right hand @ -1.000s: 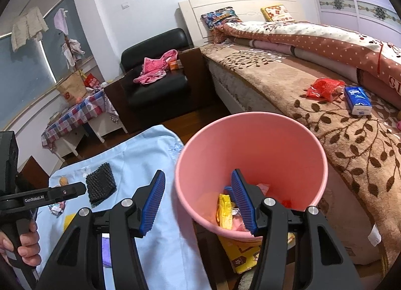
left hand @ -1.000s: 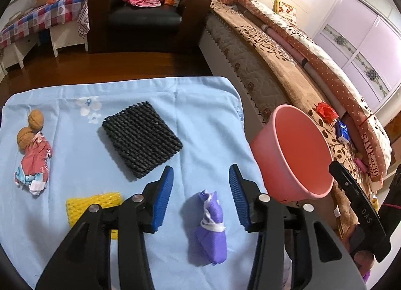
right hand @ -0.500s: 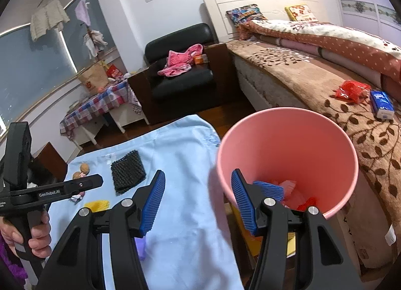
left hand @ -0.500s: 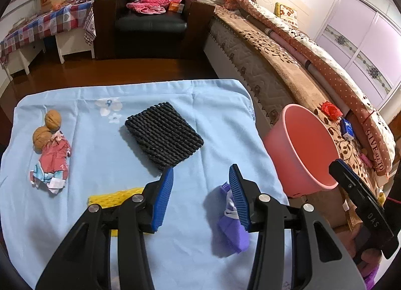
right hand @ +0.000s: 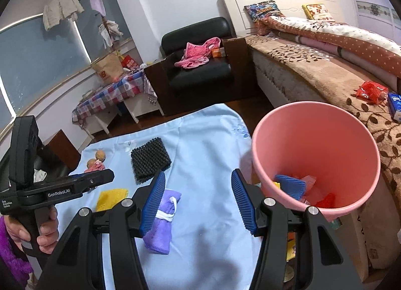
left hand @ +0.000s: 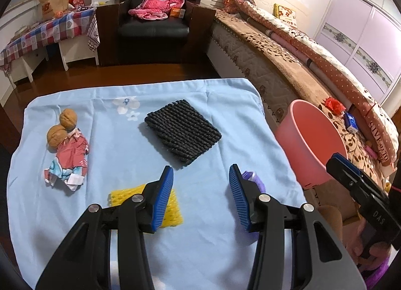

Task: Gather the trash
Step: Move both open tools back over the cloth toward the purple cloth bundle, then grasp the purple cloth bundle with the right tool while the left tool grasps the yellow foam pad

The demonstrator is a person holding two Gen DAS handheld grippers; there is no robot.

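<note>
A bedroom with a long bed (left hand: 288,59) and a black armchair (left hand: 155,21) lies beyond a bench draped in a light blue cloth (left hand: 100,214). The left gripper (left hand: 201,197) hovers over the cloth with its jaws wide apart and nothing between them. A yellow foam net (left hand: 173,211) lies under its left finger, a purple cloth bundle (left hand: 254,180) peeks out just behind its right finger, and a black woven mat (left hand: 183,133) sits ahead of the gap. Farther to its left lie a crumpled red wrapper (left hand: 70,162) and two walnuts (left hand: 61,127) touching it. The right gripper (right hand: 198,201) is likewise spread wide and holds nothing; the purple bundle (right hand: 163,217) lies on the cloth beside its left finger, partly hidden by it. The pink bin (right hand: 315,154) stands just ahead and to the right of its right finger, off the bench edge beside the bed, with a blue item and red and pink scraps inside.
</note>
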